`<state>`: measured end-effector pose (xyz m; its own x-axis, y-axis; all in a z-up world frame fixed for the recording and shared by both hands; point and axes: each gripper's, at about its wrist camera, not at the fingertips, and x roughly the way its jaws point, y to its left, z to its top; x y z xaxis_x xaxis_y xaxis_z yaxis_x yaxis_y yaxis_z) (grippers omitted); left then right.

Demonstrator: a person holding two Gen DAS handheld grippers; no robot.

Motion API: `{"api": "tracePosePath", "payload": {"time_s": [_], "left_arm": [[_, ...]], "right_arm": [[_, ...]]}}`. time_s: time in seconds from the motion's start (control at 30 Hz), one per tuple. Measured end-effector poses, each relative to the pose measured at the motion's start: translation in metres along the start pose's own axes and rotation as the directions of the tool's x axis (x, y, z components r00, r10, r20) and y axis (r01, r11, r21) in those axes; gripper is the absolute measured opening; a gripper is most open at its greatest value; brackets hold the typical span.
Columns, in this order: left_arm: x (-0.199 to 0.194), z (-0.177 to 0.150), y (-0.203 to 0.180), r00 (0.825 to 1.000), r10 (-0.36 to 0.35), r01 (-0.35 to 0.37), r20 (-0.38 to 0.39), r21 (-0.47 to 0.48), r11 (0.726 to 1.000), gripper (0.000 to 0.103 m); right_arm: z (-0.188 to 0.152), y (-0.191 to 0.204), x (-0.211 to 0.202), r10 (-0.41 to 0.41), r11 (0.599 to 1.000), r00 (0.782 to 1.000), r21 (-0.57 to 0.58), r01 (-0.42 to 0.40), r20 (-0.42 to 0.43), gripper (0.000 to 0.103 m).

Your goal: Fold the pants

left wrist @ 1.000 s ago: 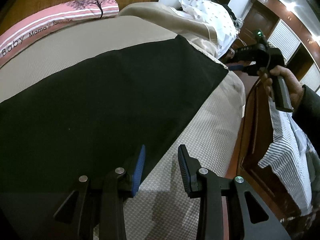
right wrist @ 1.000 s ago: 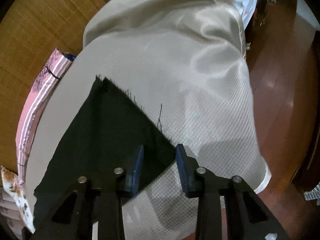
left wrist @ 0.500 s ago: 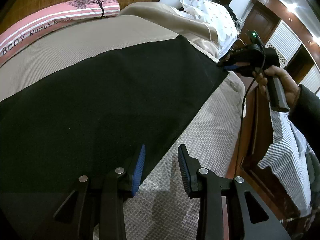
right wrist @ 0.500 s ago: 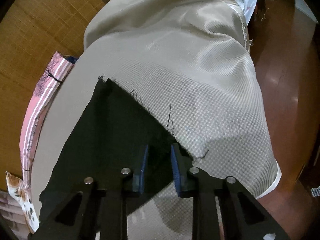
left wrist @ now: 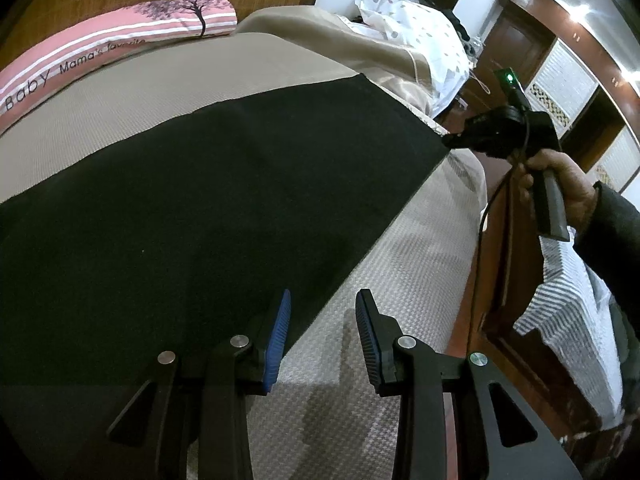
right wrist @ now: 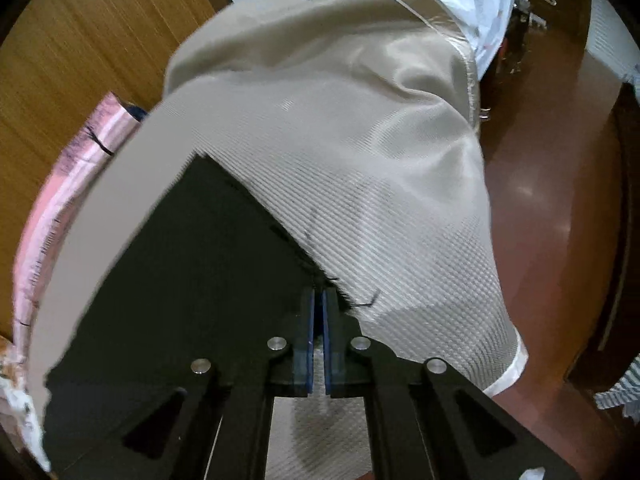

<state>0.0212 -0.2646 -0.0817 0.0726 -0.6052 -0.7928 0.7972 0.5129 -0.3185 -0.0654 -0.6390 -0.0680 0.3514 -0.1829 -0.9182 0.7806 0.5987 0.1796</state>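
Pants (left wrist: 192, 208): black, matte, flat woven cloth, spread as one broad dark panel across the bed (left wrist: 400, 300).

Left wrist view. Bed cover beige with a fine waffle-like weave. Pink striped pillow (left wrist: 120, 44) with a tree print and lettering lies along the far edge by a wood-grain headboard. White dotted fabric (left wrist: 412, 28) is heaped at the far corner. Left hand-held gripper (left wrist: 322, 320): black frame, blue ribbed pads, jaws standing apart over the near edge of the pants, one pad above the black cloth and the other above the bare cover, nothing clamped. Right hand-held gripper (left wrist: 450, 140), black with a green light, is held by a person's hand (left wrist: 560, 184) in a dark sleeve; its tip meets the far corner of the pants.

Right wrist view. Right hand-held gripper (right wrist: 319, 320): blue pads drawn together, clamped on the frayed corner of the pants (right wrist: 192, 272), loose threads sticking out beside them. Satin-sheen beige blanket (right wrist: 360, 92) is bunched beyond; glossy red-brown floor (right wrist: 552, 220) lies to the right.

Change from a second ago: the right jaws then stood apart around that corner and are now pinched on it. From the left wrist view, the right tool then hung clear of the cloth. The left jaws are unchanged.
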Motion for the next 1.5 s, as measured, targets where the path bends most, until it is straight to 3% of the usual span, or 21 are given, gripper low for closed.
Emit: {"api": "tracePosePath", "payload": {"time_s": [0.13,0.2,0.3,0.43,0.57,0.7,0.9,0.97,1.1,1.23,1.33,1.37,1.43,1.47,1.5], "left_arm": [[-0.003,0.003,0.005,1.0,-0.016,0.016,-0.005,-0.047,0.999,0.035],[-0.012,0.004,0.011,1.0,-0.029,0.03,0.002,-0.081,0.996,0.035],[-0.038,0.004,0.025,0.998,-0.019,0.026,0.057,-0.119,0.993,0.035],[-0.076,-0.003,0.059,0.99,0.055,-0.03,0.131,-0.189,0.982,0.036],[-0.115,-0.015,0.11,0.965,0.193,-0.133,0.176,-0.306,0.943,0.036],[-0.142,-0.036,0.151,0.936,0.304,-0.216,0.176,-0.393,0.894,0.036],[-0.154,-0.067,0.192,0.904,0.411,-0.312,0.117,-0.474,0.823,0.036],[-0.153,-0.076,0.201,0.901,0.425,-0.331,0.091,-0.492,0.806,0.036],[-0.159,-0.09,0.212,0.908,0.407,-0.307,0.102,-0.499,0.81,0.036],[-0.163,-0.089,0.216,0.913,0.391,-0.29,0.113,-0.493,0.82,0.036],[-0.167,-0.089,0.217,0.919,0.375,-0.269,0.123,-0.499,0.824,0.036],[-0.168,-0.086,0.216,0.92,0.372,-0.266,0.124,-0.498,0.825,0.036],[-0.17,-0.085,0.214,0.916,0.382,-0.277,0.122,-0.495,0.823,0.036],[-0.172,-0.087,0.213,0.91,0.395,-0.29,0.122,-0.493,0.821,0.036],[-0.174,-0.087,0.212,0.903,0.412,-0.306,0.123,-0.488,0.818,0.036]], "right_arm": [[0.001,0.008,-0.003,-0.03,0.999,0.999,-0.033,0.029,-0.012,0.008],[0.002,0.012,-0.013,-0.003,0.998,1.0,-0.057,0.002,-0.014,0.028],[0.004,0.024,-0.042,0.027,0.997,0.999,-0.073,-0.024,0.041,0.03],[0.003,0.071,-0.065,0.124,0.973,0.992,-0.197,-0.118,0.017,0.03],[-0.013,0.158,-0.067,0.27,0.891,0.958,-0.352,-0.287,-0.096,0.03],[-0.045,0.253,-0.052,0.343,0.773,0.908,-0.476,-0.419,-0.241,0.03],[-0.101,0.38,-0.024,0.342,0.601,0.827,-0.573,-0.557,-0.445,0.03],[-0.115,0.405,-0.016,0.32,0.566,0.817,-0.594,-0.571,-0.48,0.03],[-0.14,0.453,0.006,0.257,0.491,0.792,-0.631,-0.601,-0.554,0.03],[-0.156,0.482,0.03,0.21,0.466,0.759,-0.619,-0.632,-0.616,0.03],[-0.171,0.492,0.047,0.176,0.458,0.704,-0.576,-0.677,-0.688,0.03],[-0.174,0.492,0.049,0.167,0.449,0.699,-0.578,-0.681,-0.695,0.03],[-0.181,0.495,0.047,0.175,0.418,0.719,-0.611,-0.673,-0.673,0.026],[-0.18,0.498,0.045,0.195,0.412,0.718,-0.608,-0.678,-0.669,0.012],[-0.177,0.499,0.039,0.221,0.408,0.731,-0.62,-0.671,-0.646,0.01]]}}
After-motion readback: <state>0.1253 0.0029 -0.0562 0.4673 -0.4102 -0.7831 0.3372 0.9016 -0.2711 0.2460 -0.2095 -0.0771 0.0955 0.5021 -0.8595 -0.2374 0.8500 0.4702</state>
